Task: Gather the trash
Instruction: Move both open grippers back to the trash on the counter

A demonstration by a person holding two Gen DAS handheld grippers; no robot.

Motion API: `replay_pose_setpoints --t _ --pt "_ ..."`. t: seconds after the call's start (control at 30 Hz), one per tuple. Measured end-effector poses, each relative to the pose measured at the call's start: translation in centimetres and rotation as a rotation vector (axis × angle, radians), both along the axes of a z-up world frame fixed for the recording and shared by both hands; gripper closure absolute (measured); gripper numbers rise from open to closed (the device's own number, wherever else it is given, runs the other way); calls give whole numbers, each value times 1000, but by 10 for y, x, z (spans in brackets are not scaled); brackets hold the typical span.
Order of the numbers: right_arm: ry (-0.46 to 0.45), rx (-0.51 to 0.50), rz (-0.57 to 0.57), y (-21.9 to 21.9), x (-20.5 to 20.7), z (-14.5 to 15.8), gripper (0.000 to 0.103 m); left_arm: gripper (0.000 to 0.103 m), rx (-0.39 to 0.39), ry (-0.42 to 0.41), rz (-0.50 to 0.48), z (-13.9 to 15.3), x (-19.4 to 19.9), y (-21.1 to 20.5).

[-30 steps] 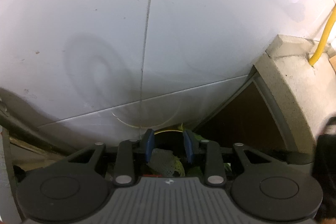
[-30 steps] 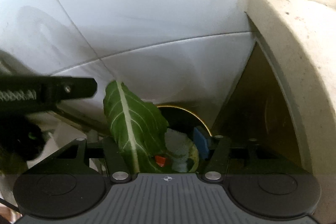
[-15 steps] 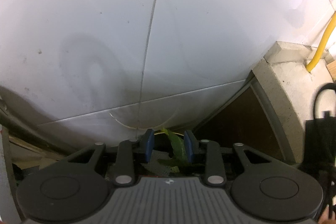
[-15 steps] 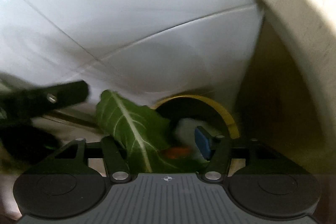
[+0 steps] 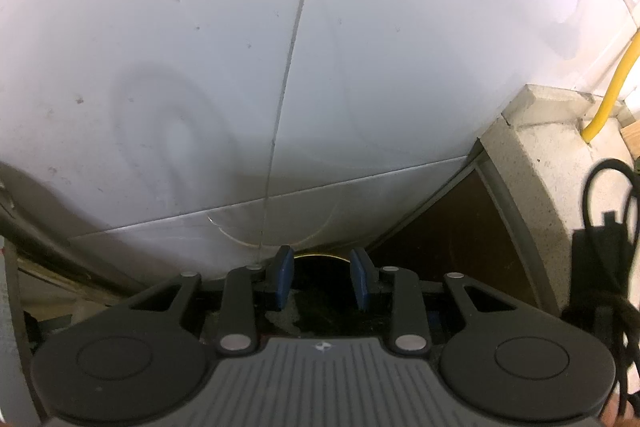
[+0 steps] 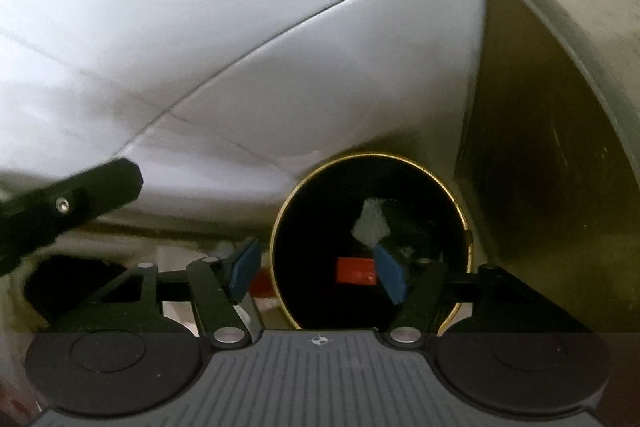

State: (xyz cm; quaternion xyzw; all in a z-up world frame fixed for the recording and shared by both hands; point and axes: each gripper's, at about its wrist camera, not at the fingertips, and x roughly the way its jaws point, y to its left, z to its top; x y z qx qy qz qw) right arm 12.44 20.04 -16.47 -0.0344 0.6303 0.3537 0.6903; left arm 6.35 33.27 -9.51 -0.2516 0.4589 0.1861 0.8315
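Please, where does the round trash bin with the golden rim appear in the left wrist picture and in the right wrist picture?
Left wrist: only a thin arc of the trash bin rim, bottom centre, between the blue fingers.
Right wrist: the whole dark opening, centre-right, low, with white and red trash inside.
Shared landmark: the brown panel right of the bin in both.

I look for words, and I find none that I can read. On the grey ribbed body of my left tongs (image 5: 322,281) there is only a small pale emblem (image 5: 321,346), a mark without letters. On the body of my right tongs (image 6: 318,269) stands a small round sign with a cross inside (image 6: 319,340), also without letters. The red piece (image 6: 356,270) inside the dark bin (image 6: 460,215) has no print that I can make out. The white tiles (image 5: 200,47) carry no writing.
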Motion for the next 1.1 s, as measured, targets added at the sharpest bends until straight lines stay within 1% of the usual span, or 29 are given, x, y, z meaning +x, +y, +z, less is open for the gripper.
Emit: replay_pose_setpoints --t 0.17,0.27,0.37,0.43,0.47,0.5,0.53,0.67,0.77,0.87,0.93,1.0,1.1 --pt "-96 -2 34 -3 -13 21 32 78 3 1 -17 -1 1 -1" --pt "-151 -5 28 -11 -17 30 31 78 14 3 -24 -1 1 -2" --pt "-204 2 22 -24 -14 53 30 77 19 4 -34 -1 0 -4" --pt "-224 16 14 -33 -15 65 30 77 29 3 -44 -1 1 -6" --pt "-239 28 7 -38 -18 72 30 76 38 1 -51 0 1 -8" --pt "-250 35 1 -40 -19 70 29 72 53 1 -58 0 1 -10" --pt "-259 44 -1 -45 -19 75 29 70 71 2 -62 0 0 -12" --pt "-301 92 -8 -66 -28 98 28 69 134 -2 -93 3 -3 -24" --pt "-348 120 -11 -83 -32 115 27 69 144 -15 -125 5 -4 -33" --pt "-402 140 -17 -100 -34 129 26 69 160 -14 -140 12 -4 -42" --pt "-430 153 -27 -115 -34 135 26 69 170 -34 -147 21 -4 -53" --pt "-435 163 -50 -130 -29 141 26 68 152 -58 -162 29 -1 -64" --pt "-432 173 -106 -156 -20 146 26 68 136 -79 -210 39 13 -87"
